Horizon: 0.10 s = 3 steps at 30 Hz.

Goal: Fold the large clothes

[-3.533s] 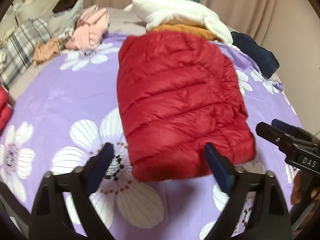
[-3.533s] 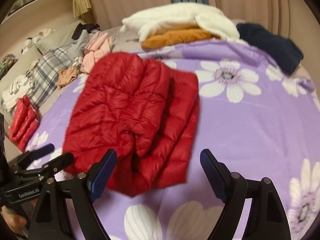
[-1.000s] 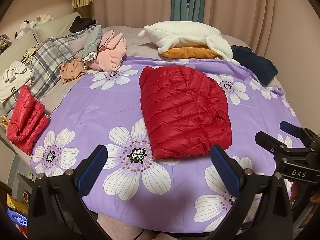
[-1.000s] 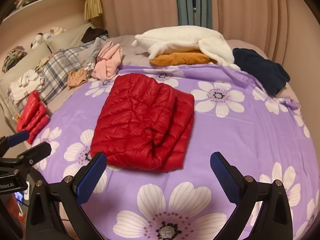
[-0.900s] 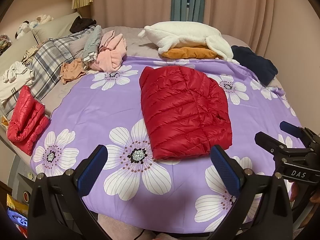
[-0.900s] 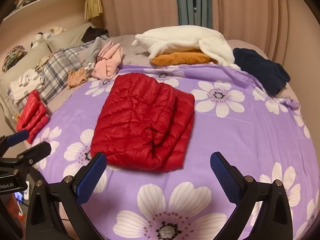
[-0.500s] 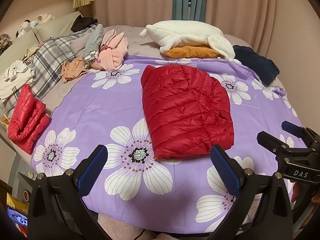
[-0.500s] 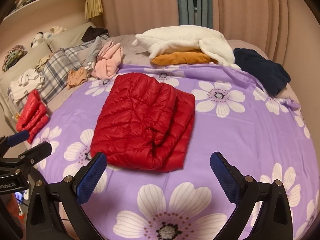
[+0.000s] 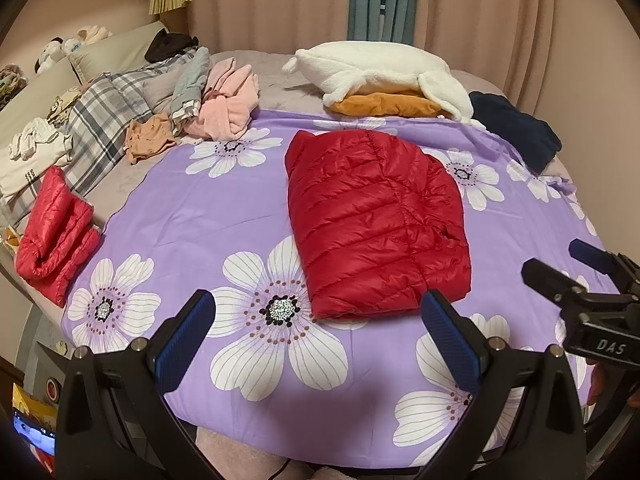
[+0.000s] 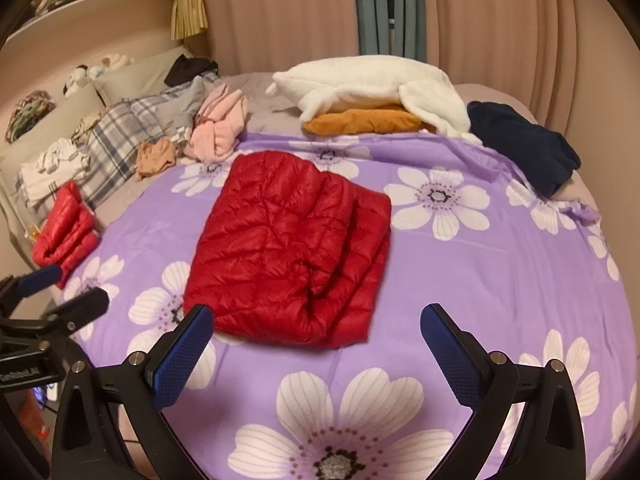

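Folding of the red down jacket (image 9: 376, 220) looks finished: it lies as a compact rectangle on the purple flowered sheet (image 9: 200, 216) of the bed, at about 12 o'clock from both claws. Left claw (image 9: 316, 344) and right claw (image 10: 316, 352) hang clear of it near the bed's edge, each spread wide and holding nothing. Next, I judge, the bundle wants moving aside toward the folded red jacket (image 9: 52, 232) at 9 o'clock, or a fresh garment fetched.
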Available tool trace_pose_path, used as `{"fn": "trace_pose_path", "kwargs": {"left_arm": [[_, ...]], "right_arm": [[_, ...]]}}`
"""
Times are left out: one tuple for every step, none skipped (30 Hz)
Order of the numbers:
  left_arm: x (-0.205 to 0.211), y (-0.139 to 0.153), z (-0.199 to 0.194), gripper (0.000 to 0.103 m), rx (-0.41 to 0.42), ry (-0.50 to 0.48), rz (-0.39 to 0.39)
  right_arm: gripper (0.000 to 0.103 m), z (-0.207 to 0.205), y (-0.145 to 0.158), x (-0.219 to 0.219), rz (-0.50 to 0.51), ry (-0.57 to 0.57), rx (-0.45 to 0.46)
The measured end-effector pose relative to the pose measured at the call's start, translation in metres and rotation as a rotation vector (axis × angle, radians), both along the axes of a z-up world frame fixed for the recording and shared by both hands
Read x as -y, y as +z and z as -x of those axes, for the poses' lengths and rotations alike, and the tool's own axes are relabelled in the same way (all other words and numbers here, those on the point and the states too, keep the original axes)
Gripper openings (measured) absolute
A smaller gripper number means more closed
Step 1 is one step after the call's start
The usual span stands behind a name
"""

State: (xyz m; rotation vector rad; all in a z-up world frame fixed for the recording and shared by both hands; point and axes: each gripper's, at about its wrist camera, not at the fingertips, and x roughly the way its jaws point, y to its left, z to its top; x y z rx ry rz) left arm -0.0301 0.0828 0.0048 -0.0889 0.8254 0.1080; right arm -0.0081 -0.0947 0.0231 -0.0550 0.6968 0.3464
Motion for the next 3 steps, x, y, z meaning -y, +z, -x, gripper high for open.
{"fn": "trace_pose_path", "kwargs": {"left_arm": [[-0.0013,-0.0004,-0.0004,0.103,-0.001,0.004,0.002],[-0.0005,-0.0001,-0.0003,0.103,0.000,0.008,0.003],[-0.0005,0.0000,-0.0004,0.103,0.001,0.012,0.003]], "right_arm": [[0.102,-0.0005,0.0015,-0.0002,-0.002,0.001,0.004],[0.102,-0.0004,0.0025,0.0005,-0.004,0.000,0.008],[0.102,-0.0012,0.0036,0.0006,-0.005,0.002,0.011]]}}
